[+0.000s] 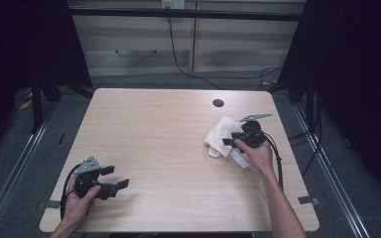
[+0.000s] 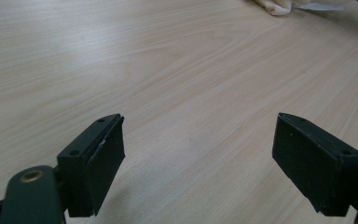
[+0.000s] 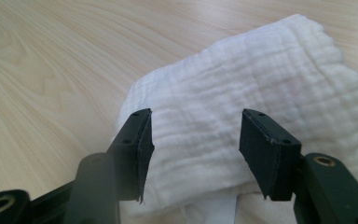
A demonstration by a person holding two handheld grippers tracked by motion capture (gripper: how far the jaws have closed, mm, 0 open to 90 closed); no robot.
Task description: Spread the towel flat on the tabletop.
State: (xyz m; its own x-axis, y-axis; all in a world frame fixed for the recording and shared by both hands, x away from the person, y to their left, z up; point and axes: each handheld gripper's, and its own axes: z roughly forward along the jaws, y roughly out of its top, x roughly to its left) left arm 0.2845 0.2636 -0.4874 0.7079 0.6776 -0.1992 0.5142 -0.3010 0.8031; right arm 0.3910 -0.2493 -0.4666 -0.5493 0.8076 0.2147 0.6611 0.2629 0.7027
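- So the thing being worked on is a folded white cloth, sitting on the right half of the wooden table, a bit nearer the far edge than the near one, just in front of the round cable hole.
- Up close in the right gripper view the cloth is a quilted, waffle-ish fabric folded into a thick pad, with a flat white strip poking out from under it at the near edge.
- The right gripper is right over that cloth, jaws spread apart with the fabric showing in the gap between them. The pads aren't pressing on it, so it's released, nothing grasped.
- Right hand wraps the gripper body, and the cable trails back along the forearm.
- Left gripper is way over at the near left corner of the table, well apart from the cloth, jaws wide and released over bare wood.
- Left hand holds it low near the table's front edge.
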